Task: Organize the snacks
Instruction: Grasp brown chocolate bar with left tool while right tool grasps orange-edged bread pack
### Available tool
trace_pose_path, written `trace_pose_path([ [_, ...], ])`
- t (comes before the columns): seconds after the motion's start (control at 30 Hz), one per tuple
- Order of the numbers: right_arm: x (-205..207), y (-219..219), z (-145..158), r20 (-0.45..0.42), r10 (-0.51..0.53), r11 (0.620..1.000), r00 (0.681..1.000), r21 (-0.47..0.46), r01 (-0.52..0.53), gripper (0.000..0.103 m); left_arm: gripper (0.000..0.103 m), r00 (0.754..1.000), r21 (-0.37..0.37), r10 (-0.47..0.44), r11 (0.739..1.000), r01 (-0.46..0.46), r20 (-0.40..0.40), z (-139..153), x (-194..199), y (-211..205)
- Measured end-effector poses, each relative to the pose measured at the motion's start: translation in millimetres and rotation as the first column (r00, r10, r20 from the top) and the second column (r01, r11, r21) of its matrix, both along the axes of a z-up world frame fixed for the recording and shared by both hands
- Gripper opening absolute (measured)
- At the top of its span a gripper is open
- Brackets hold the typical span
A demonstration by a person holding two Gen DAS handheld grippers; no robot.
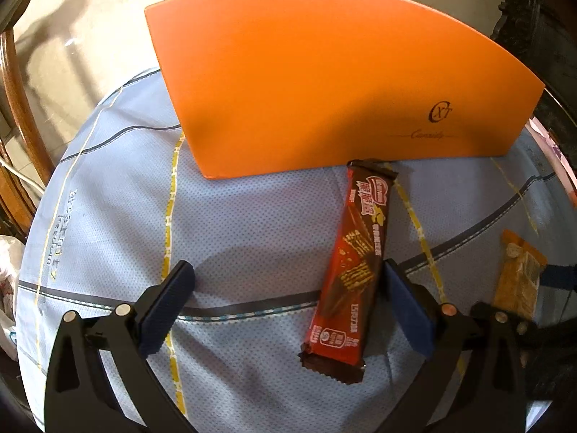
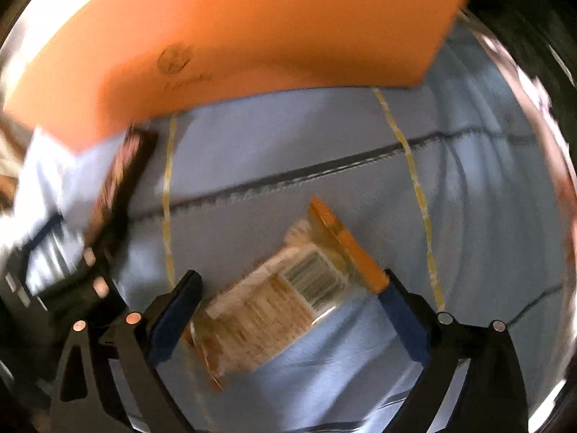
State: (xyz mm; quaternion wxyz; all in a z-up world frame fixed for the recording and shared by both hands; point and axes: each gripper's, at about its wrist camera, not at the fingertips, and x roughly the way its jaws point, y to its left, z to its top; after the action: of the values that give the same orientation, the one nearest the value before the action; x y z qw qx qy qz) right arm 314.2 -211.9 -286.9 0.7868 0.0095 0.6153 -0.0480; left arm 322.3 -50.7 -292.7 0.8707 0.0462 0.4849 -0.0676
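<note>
A dark red chocolate wafer bar [image 1: 351, 267] lies lengthwise on the light blue cloth, its far end touching the orange box [image 1: 324, 83]. My left gripper [image 1: 288, 274] is open, low over the cloth, with its right pad [image 1: 404, 299] right beside the bar. A clear orange-edged snack pack [image 2: 288, 296] lies between the open jaws of my right gripper [image 2: 292, 285]; it also shows in the left wrist view [image 1: 519, 270]. The right wrist view is blurred. The wafer bar [image 2: 119, 187] shows at its left.
The orange box [image 2: 234, 36] stands across the back of the round table. The blue cloth [image 1: 252, 216] with yellow and grey stripes covers the table. A wooden chair [image 1: 21, 108] stands at the left, tiled floor beyond.
</note>
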Motion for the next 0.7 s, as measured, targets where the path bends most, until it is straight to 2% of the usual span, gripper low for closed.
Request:
trace_pose_path([
  [0.1,1,-13,-1,-0.013,0.001,1.0,1.0,-0.005,-0.001,0.098,0.099,1.0,0.0,0.0,1.0,0.0,0.004,2,-1,-1],
  [0.23,-1,-46,-3,0.02,-0.108,0.994,0.994,0.019,0.108,0.1,0.099,1.0,0.001,0.0,1.0,0.0,0.005,2,-1,-2],
  [0.37,-8,-43,-2,0.063,-0.109,0.994,0.992,0.004,0.109,0.1,0.099,1.0,0.0,-0.003,1.0,0.003,0.005,2,0,0],
  [0.47,-27,-43,-2,0.087,-0.081,0.997,0.993,0.006,0.081,0.1,0.099,1.0,0.0,-0.004,1.0,0.004,0.004,2,0,0],
  [0.6,-41,-34,2,0.083,-0.073,0.997,0.994,0.006,0.073,0.1,0.099,1.0,0.002,-0.005,1.0,0.005,0.005,3,0,-1],
  [0.67,-40,-37,3,0.088,-0.082,0.997,0.993,0.007,0.082,0.095,0.099,1.0,0.007,-0.006,1.0,0.005,0.007,5,-1,-4],
  [0.7,-35,-41,6,0.098,-0.082,0.997,0.992,0.008,0.082,0.084,0.096,1.0,0.007,-0.012,1.0,0.011,0.01,6,-2,-5],
])
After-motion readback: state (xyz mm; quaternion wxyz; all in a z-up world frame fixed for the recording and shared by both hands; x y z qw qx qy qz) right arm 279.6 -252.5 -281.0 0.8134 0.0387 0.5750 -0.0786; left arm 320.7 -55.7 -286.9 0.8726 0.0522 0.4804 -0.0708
